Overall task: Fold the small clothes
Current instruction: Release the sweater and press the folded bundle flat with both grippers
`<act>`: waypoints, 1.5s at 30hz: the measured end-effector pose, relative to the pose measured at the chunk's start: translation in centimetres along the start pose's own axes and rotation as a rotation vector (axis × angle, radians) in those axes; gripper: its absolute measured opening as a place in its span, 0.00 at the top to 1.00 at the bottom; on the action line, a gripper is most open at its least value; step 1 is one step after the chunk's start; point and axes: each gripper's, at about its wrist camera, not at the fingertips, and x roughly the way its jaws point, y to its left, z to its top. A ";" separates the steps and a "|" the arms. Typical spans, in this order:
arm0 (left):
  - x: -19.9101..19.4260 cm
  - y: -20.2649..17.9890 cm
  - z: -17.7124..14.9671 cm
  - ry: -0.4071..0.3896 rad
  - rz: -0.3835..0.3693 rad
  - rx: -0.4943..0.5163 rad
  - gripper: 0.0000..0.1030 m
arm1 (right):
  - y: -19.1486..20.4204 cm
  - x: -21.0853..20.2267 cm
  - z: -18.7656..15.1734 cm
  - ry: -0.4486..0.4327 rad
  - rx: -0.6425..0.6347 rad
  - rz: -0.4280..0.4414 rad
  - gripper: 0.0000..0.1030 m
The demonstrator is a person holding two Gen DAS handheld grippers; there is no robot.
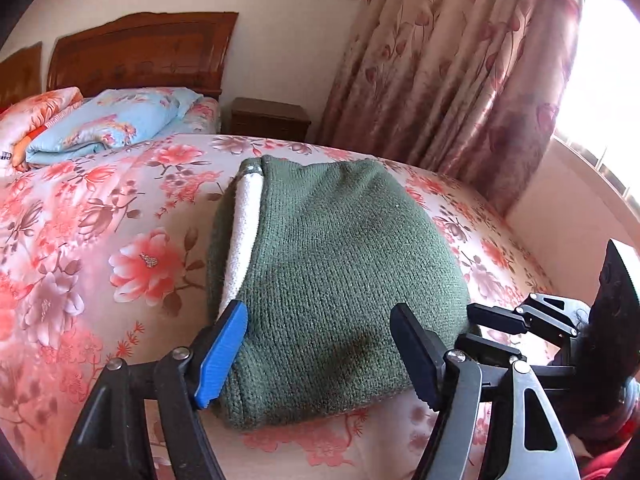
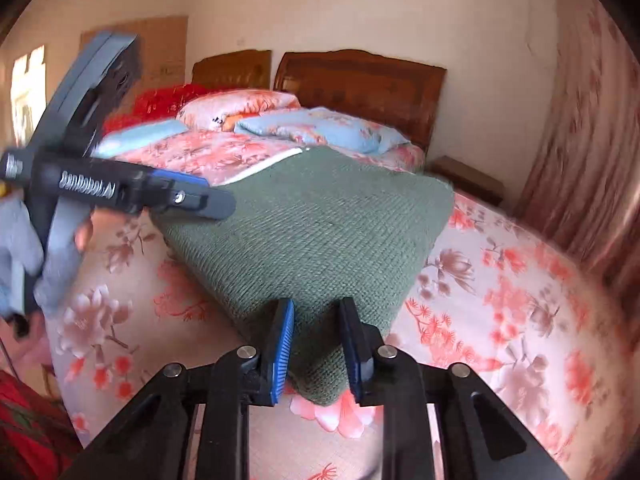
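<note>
A folded green knit garment (image 1: 340,264) with a white band (image 1: 246,232) along its left edge lies on the floral bedspread (image 1: 100,240). My left gripper (image 1: 320,352) is open, its fingers straddling the garment's near edge. In the right wrist view the same garment (image 2: 312,232) lies ahead. My right gripper (image 2: 316,344) has its fingers on either side of the garment's near corner, a narrow gap between them with knit in it. The left gripper also shows in the right wrist view (image 2: 192,200), over the garment's left edge.
Folded blue and pink floral quilts (image 1: 112,124) lie by the wooden headboard (image 1: 140,52). A dark nightstand (image 1: 268,120) stands beyond the bed. Floral curtains (image 1: 460,72) and a bright window (image 1: 600,80) are at the right. Red fabric (image 2: 28,412) lies at the lower left.
</note>
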 end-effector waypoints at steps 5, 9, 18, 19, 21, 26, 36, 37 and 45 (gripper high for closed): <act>0.4 -0.9 -0.2 0.001 0.017 0.022 0.00 | -0.4 -2.9 1.8 -0.083 0.024 -0.013 0.77; 0.6 -1.2 0.0 -0.001 0.025 0.011 0.00 | 0.5 0.6 1.1 0.010 -0.028 0.025 0.76; 1.3 -1.7 0.2 0.016 0.043 0.037 0.00 | -0.7 0.6 3.1 -0.041 0.001 0.054 0.77; 1.4 -1.8 0.2 0.018 0.052 0.043 0.00 | -0.8 1.3 2.6 -0.014 -0.011 0.074 0.77; 1.6 -2.1 0.1 0.023 0.071 0.062 0.00 | -1.6 0.9 3.4 -0.022 -0.005 0.112 0.80; 1.8 -2.3 0.1 0.023 0.081 0.067 0.00 | -4.2 0.1 5.5 -0.108 0.051 0.078 0.79; 2.3 -3.0 0.0 0.030 0.110 0.098 0.00 | -7.2 3.2 6.9 -0.065 0.090 0.103 0.78; 2.4 -3.2 0.0 0.030 0.119 0.105 0.00 | -7.9 4.9 7.0 -0.041 0.099 0.116 0.78; 2.5 -3.6 -0.2 0.035 0.129 0.117 0.00 | -11.4 7.4 8.4 -0.052 0.173 0.121 0.78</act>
